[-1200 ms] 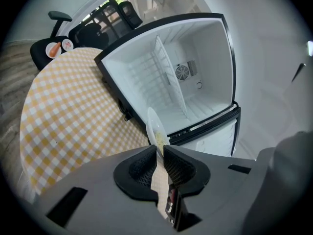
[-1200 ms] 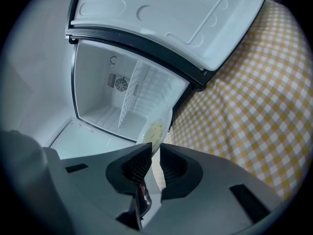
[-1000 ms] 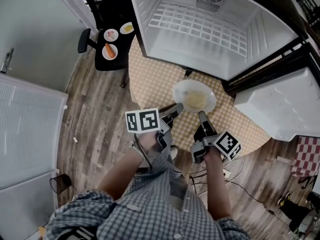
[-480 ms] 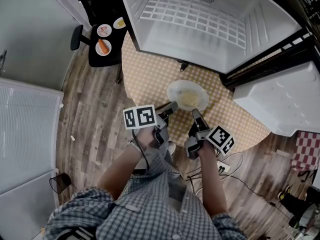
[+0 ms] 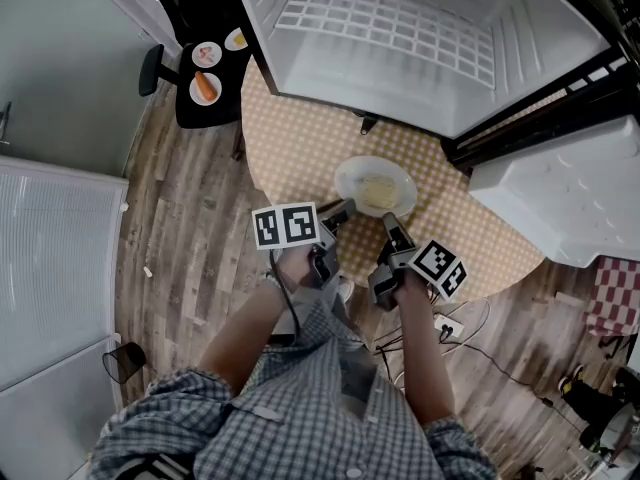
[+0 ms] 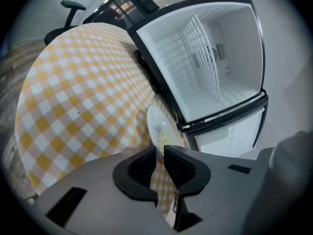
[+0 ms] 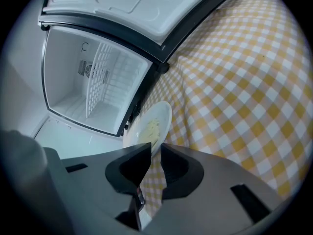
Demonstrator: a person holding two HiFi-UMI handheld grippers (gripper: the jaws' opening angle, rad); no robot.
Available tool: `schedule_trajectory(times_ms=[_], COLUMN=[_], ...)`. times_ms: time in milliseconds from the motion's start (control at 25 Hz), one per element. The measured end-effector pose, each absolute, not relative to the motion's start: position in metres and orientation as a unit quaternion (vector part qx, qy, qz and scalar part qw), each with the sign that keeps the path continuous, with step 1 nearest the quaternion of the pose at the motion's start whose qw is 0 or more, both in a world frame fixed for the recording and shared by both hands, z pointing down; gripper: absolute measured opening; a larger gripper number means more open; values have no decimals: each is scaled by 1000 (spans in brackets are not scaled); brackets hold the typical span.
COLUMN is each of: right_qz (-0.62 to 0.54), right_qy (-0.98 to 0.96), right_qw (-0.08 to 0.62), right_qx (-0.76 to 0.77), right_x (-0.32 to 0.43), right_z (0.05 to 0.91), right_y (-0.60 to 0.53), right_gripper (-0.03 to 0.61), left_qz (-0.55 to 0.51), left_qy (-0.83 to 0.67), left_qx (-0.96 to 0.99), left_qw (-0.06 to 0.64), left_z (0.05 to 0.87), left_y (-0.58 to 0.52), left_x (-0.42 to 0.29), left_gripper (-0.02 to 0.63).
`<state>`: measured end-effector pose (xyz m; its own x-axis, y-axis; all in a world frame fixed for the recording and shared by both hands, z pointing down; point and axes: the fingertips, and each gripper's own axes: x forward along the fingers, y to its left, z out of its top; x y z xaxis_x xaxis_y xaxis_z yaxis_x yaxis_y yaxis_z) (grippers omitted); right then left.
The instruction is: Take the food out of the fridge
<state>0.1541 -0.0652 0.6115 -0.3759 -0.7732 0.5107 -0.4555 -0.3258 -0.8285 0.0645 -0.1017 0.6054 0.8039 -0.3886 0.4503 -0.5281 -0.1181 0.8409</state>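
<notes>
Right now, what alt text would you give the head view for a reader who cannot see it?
The left gripper and right gripper clamp the near rim of a round white plate of pale yellow food over a round table in yellow-checked cloth. Beyond stands an open white fridge with a bare wire shelf.

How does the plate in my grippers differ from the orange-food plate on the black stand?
The held plate carries pale yellow food; the stand plate carries an orange piece. The held plate is pinched by the left gripper and right gripper over the checked table; the stand plate rests untouched on the black stand. Both are white and round.
</notes>
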Motion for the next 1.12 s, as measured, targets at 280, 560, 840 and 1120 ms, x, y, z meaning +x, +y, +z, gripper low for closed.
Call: schedule_trajectory(times_ms=[280, 560, 840, 1120], right_qz=[-605, -592, -539, -456], right_qy=[564, 573, 613, 651], right_qw=[109, 89, 47, 26], right_qx=[-551, -559, -576, -606], right_x=[155, 159, 170, 178], right_z=[617, 615, 592, 554], right_y=[-64, -62, -55, -57], right_gripper=[44, 49, 51, 14], left_qz=[111, 139, 135, 109], left_qy=[-313, -313, -350, -360], left_qx=[747, 760, 772, 813], left_qw=[576, 552, 514, 444], left_z=[615, 614, 594, 551], left_y=[-98, -92, -96, -104], left_x=[66, 58, 37, 35], left_gripper=[66, 89, 50, 6])
